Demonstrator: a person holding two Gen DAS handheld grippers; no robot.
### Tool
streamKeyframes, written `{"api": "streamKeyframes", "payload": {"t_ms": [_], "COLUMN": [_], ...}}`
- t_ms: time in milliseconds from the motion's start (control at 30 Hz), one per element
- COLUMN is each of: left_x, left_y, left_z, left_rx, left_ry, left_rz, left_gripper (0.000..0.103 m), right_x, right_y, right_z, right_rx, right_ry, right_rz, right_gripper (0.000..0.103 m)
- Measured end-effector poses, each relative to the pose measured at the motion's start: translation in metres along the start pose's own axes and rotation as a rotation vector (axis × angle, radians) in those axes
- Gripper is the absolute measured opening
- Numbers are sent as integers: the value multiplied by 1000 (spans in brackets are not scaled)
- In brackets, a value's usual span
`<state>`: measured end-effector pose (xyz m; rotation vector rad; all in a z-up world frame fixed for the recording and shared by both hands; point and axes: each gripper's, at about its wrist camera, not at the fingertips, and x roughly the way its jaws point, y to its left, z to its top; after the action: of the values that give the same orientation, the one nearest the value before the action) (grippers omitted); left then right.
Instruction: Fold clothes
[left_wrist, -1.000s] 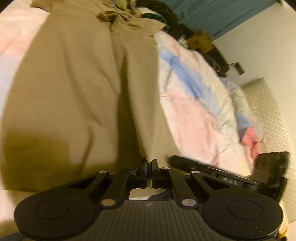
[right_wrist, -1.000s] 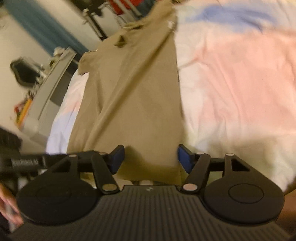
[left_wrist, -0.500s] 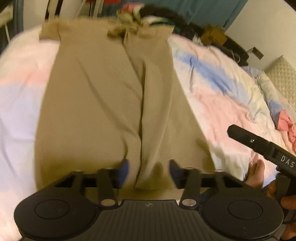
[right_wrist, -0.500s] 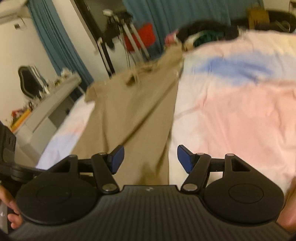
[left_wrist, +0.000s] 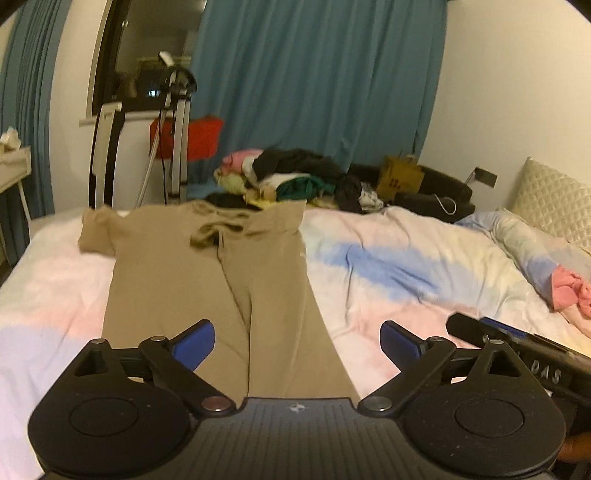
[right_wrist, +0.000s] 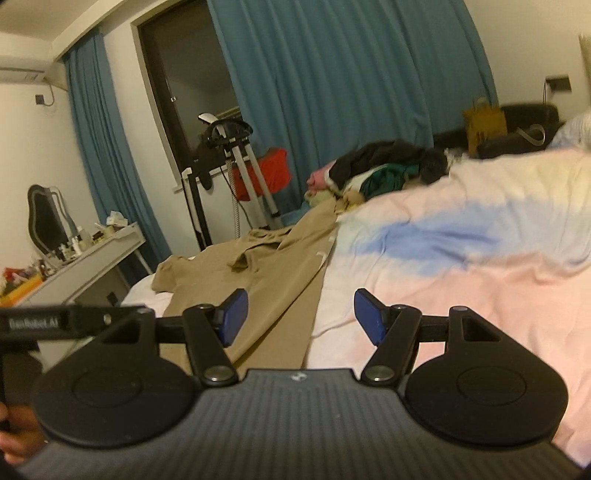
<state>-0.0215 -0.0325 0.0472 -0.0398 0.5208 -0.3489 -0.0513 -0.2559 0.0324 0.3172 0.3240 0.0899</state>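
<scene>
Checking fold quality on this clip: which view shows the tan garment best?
Left wrist: the tan garment lies nearly head-on, one side folded over, one sleeve spread. Right wrist sees it obliquely, at a slant.

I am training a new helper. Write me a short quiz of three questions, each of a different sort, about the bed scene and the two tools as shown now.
1. True or false: the left tool is shut on the tan garment.
2. Multiple choice: where does the pile of unfolded clothes lie? A) at the far end of the bed, beyond the tan garment; B) on the white desk; C) between the fingers of the right tool.
3. Fill in: the tan garment lies spread on a bed cover of pink, white and ____ patches.

Key: 1 false, both tools are open and hold nothing; 2 A; 3 blue.
</scene>
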Motion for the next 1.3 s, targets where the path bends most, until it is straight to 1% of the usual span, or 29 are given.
{"api": "streamKeyframes", "payload": {"t_ms": [67,167,267,400,467,767,1100,1200,1300], "left_x": [8,21,32,40,42,25,3,-2,-2], "left_y": [-4,-5,4,20,23,28,38,48,65], "left_z": [3,-3,-16,-27,-29,-33,-33,-31,-29], "left_rx": [9,23,7,-39,-41,14,21,4,-56], "left_ry": [-19,-26,-11,16,30,-1,-45,-71,-79], "left_rz": [3,3,16,1,6,25,30,60,92], "left_gripper": [100,100,100,100,100,100,100,100,100], "right_x": [-1,0,3,3,3,11,26,35,52], "right_y": [2,3,4,6,9,24,36,45,58], "right_z": [0,0,-1,-3,-4,-10,-12,-5,7], "right_rx": [-28,-49,-63,-70,-78,-135,-167,-182,-199], "right_ry": [-15,-15,-9,-4,-3,10,50,72,91], "right_rz": [-14,-20,-21,-31,-37,-64,-90,-65,-18], "right_gripper": [67,67,67,67,67,67,67,67,67]}}
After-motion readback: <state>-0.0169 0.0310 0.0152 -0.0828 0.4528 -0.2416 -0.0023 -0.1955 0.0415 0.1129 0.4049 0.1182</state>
